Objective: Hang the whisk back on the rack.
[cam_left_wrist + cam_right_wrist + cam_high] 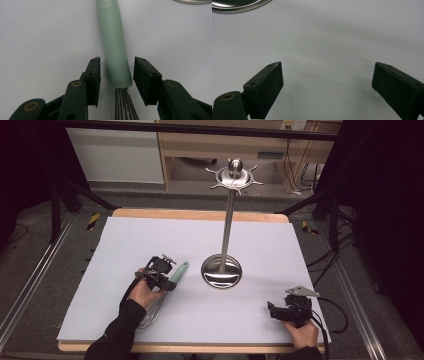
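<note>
Currently the whisk lies flat on the white table cover, left of centre, its mint-green handle pointing away from the person toward the steel utensil stand and its wire loops toward the near edge. The left gripper straddles the handle's lower end: its 2 jaws stand narrowly apart, a small gap on each side, pads not pressing. The right gripper rests near the table's near right corner, jaws wide, with nothing between them.
</note>
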Available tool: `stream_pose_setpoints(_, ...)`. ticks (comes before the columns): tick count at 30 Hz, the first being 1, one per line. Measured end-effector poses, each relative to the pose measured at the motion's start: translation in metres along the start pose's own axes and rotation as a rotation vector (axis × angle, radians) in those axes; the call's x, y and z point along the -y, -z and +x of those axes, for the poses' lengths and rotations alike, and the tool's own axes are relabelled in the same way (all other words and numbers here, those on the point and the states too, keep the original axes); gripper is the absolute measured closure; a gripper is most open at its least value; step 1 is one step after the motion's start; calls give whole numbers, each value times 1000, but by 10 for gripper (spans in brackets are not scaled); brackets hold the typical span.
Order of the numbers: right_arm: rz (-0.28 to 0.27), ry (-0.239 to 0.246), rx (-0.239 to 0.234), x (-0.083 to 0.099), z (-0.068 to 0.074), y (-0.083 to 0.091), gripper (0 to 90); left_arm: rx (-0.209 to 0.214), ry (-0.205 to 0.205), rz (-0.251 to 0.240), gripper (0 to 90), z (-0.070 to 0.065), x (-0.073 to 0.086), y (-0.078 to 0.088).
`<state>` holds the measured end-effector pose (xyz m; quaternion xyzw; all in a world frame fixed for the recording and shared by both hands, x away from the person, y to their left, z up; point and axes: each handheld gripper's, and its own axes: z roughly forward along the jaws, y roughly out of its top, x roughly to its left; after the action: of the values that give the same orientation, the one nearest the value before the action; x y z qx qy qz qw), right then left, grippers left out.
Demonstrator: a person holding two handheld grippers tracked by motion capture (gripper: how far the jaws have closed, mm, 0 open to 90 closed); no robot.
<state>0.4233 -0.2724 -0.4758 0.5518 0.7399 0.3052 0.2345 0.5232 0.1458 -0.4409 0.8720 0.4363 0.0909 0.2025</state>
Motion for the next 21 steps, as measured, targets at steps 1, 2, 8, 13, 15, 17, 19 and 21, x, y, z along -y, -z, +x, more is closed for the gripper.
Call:
stream_pose_setpoints(1,0,-2,0,0,0,0,106,2,-1,7,568,0,-1,-1)
stream_pose_setpoints(2,1,-2,-1,0,0,0,106,6,5,12,574,0,-2,-3)
stream_pose_setpoints(8,4,-4,-2,0,0,0,107,18,17,41,633,0,-3,-11)
stream_pose_setpoints(13,2,0,-3,0,0,0,106,8,44,45,659,0,-4,-11)
stream_pose_setpoints(15,3,1,-3,0,0,0,106,-2,50,47,666,-1,-5,-11)
stream_pose_setpoints(17,4,-3,-3,0,0,0,106,-2,50,45,670,-2,-4,-11)
stream_pose_setpoints(19,4,-3,-3,0,0,0,106,13,44,39,676,-2,-4,-10)
stream_pose_setpoints(21,4,-3,-3,0,0,0,106,7,33,20,681,-6,-3,-7)
